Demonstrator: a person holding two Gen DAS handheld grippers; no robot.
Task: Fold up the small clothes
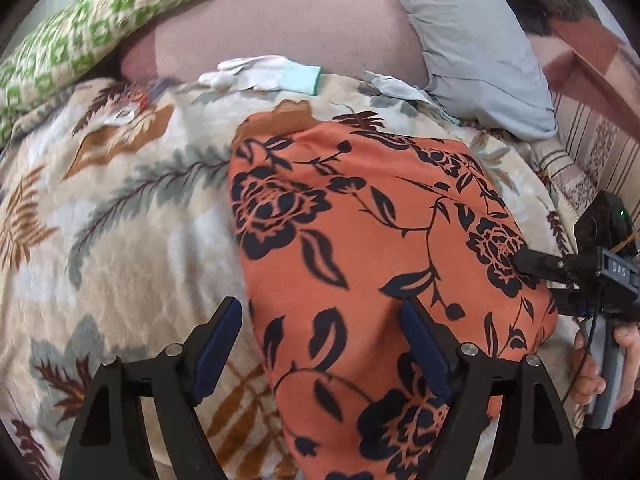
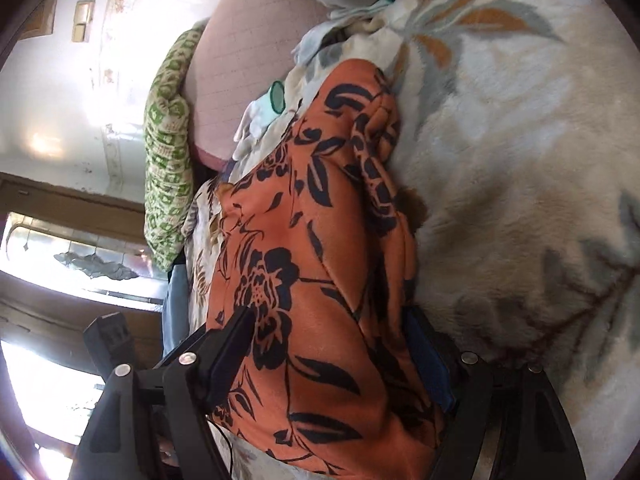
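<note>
So the orange fabric garment with the black flower-and-leaf print (image 1: 360, 240) is lying on the bed, spread over a plush cream blanket with grey and brown leaf patterns (image 1: 120, 220); it looks like it's lying flat in the left wrist view, with a thicker bunched edge along its far side in the right wrist view (image 2: 376, 152). The left claw (image 1: 324, 340) is spread wide, hovering low over the garment's left edge; its right finger (image 1: 424, 356) sits over the orange cloth and its left finger over the blanket just beside it, nothing pinched between them. The right claw (image 2: 332, 360) is also spread apart, straddling the garment's right side with cloth lying between the two fingers; one finger (image 2: 428, 360) is tucked down where the cloth meets the blanket; whether the pads actually press the fabric I can't tell. In the left wrist view you can see the right claw's black body (image 1: 600, 272) coming in from the right edge, tip touching the garment. Further back there's a pair of pale gloves with a teal cuff (image 1: 264, 74) on the blanket, a green-and-cream patterned pillow (image 1: 80, 40), a light blue-grey pillow (image 1: 480, 52) and a dusty pink mattress surface (image 1: 280, 28) between them
</note>
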